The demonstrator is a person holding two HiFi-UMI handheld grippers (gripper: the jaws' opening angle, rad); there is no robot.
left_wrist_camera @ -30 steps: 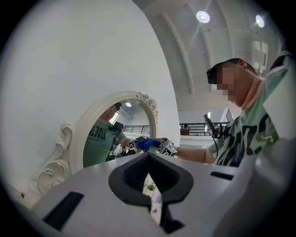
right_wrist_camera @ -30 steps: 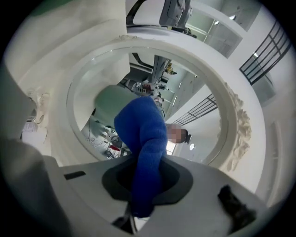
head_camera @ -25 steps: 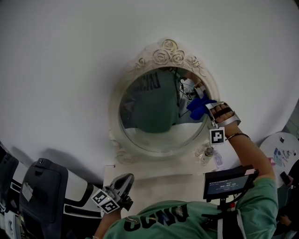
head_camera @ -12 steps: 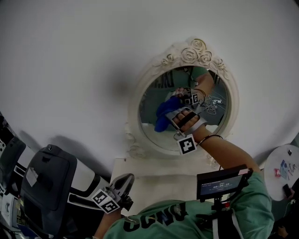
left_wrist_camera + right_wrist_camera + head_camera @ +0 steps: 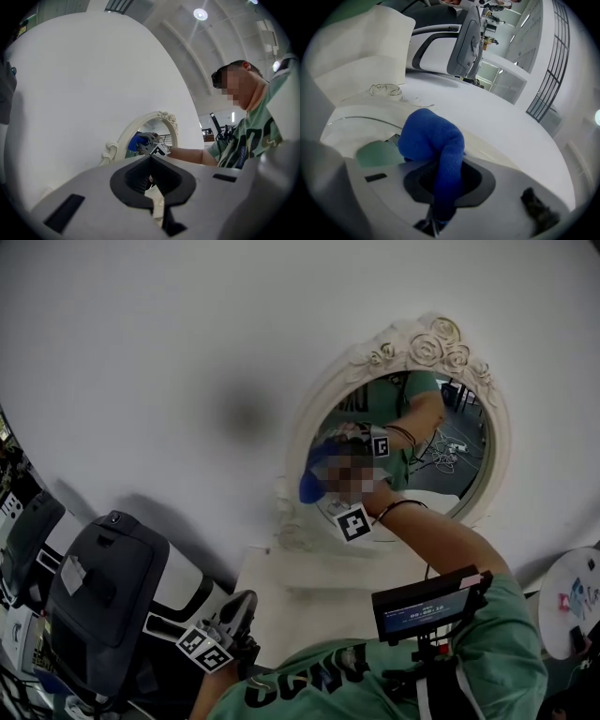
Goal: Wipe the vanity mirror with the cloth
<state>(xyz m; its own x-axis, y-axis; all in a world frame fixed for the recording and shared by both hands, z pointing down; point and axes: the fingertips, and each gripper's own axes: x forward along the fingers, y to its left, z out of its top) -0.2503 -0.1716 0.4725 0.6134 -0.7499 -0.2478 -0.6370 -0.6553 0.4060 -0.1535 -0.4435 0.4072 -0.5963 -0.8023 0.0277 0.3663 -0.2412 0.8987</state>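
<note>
Against the white wall, at the back edge of the table point(image 5: 300, 589), stands the oval vanity mirror point(image 5: 457, 463) in its white frame with carved roses on top. The right gripper point(image 5: 437, 216) is clamped on the blue cloth point(image 5: 311, 486), whose bunched end bulges out past the jaws. That wad sits at the left edge of the glass, touching or all but touching the inner rim of the frame; I cannot tell whether it is pressed flat.

From there nearly all of the glass lies to the right of the cloth, with the oval's long axis running upright. So the coming stroke, I'd judge, runs rightward across the short width, with open glass ahead. Only the raised frame beside the cloth hems it in.

The left gripper point(image 5: 242, 607) hangs low by the person's body near the table's front edge, well apart from the mirror. Its jaws are closed with nothing between them. An office chair point(image 5: 94, 601) stands off the table's left side.
</note>
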